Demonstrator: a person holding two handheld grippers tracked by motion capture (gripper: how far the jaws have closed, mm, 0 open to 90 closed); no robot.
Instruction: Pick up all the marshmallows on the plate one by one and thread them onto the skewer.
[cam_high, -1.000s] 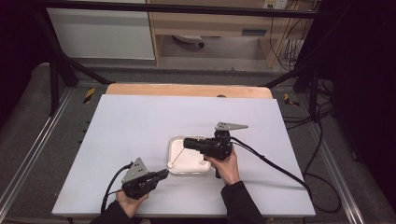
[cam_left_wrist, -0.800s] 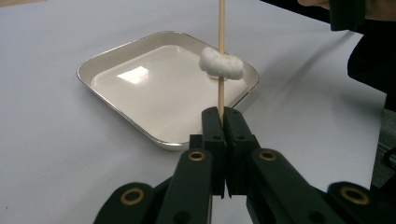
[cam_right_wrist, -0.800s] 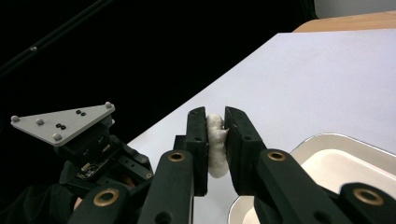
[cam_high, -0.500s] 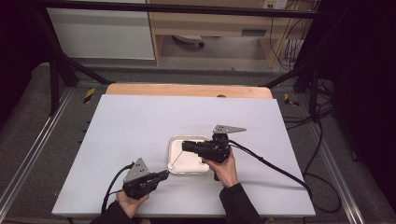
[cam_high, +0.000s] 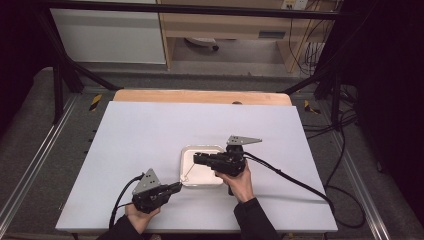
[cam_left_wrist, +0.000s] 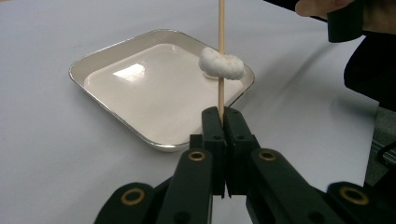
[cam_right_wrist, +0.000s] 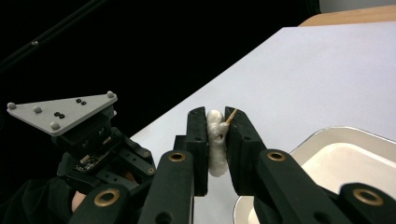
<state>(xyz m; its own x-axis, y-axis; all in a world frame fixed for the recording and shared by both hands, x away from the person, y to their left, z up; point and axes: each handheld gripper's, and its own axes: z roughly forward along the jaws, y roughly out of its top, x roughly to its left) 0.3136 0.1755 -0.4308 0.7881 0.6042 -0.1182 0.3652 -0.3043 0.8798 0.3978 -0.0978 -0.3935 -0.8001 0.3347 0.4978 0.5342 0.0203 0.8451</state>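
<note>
Right claw (cam_right_wrist: 217, 140) shifted slightly, pinching marshmallow (cam_right_wrist: 215, 142) | left claw (cam_left_wrist: 223, 122) pinching skewer (cam_left_wrist: 221, 51) | tray (cam_left_wrist: 112, 51) beneath

white marshmallow (cam_left_wrist: 222, 65) on pale wooden skewer (cam_left_wrist: 221, 56); cream tray (cam_left_wrist: 116, 51) with silver rim; black tongs (cam_left_wrist: 224, 116); white surface (cam_high: 150, 130), wood-brown far edge.

White table (cam_high: 150, 140), dim room beyond

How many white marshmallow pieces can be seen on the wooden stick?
1. The marshmallow sits on the skewer over the tray, squeezed by the right gripper.
</note>
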